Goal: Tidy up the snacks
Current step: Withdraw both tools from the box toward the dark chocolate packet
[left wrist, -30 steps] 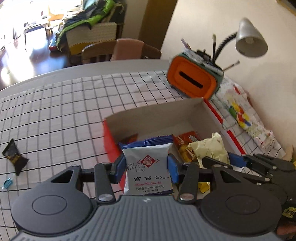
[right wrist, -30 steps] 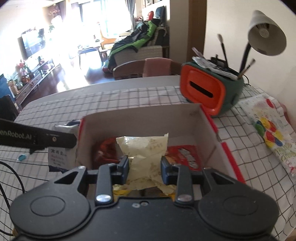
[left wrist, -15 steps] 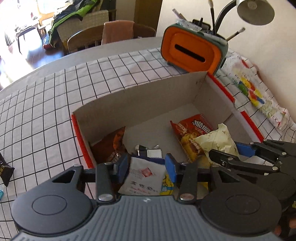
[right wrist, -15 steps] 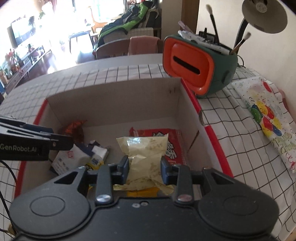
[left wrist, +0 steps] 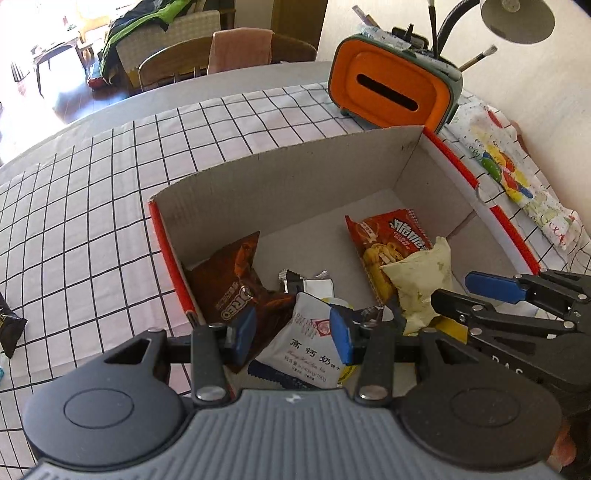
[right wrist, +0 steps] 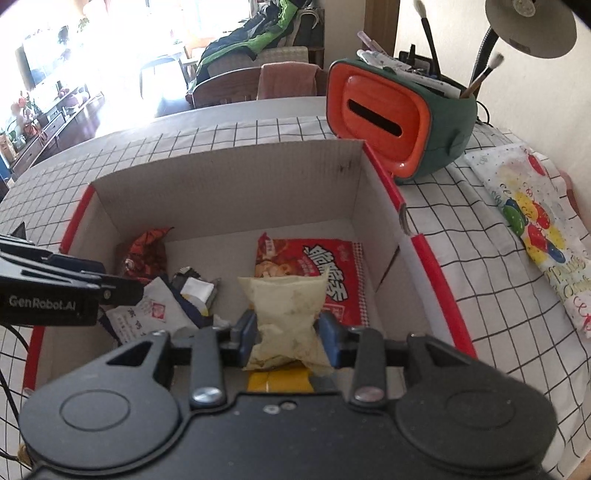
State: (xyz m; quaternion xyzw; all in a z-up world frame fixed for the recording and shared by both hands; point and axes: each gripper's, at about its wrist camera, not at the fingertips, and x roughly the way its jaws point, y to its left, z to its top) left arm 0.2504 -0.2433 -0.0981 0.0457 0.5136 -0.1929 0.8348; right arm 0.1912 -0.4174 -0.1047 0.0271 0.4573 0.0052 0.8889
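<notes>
A red-edged cardboard box (left wrist: 295,177) (right wrist: 229,184) holds several snack packets: a brown Oreo bag (left wrist: 236,280), a red chip bag (left wrist: 391,236) (right wrist: 325,266), and a white milk-biscuit packet (left wrist: 306,350) (right wrist: 147,314). My left gripper (left wrist: 291,332) is open over the box's near left, and the white packet lies loose below its blue pads. My right gripper (right wrist: 288,332) is shut on a pale yellow packet (right wrist: 288,306) (left wrist: 421,284) inside the box's near right.
An orange and green tissue box (left wrist: 395,92) (right wrist: 399,122) with brushes stands behind the box. A desk lamp (right wrist: 532,26) hangs above it. A colourful folded cloth (right wrist: 539,229) lies to the right. A dark wrapper (left wrist: 7,328) lies on the checked tablecloth at far left.
My left gripper carried the white packet over the box, opened and let it drop inside. My right gripper moved forward over the box with the yellow packet and lowered it.
</notes>
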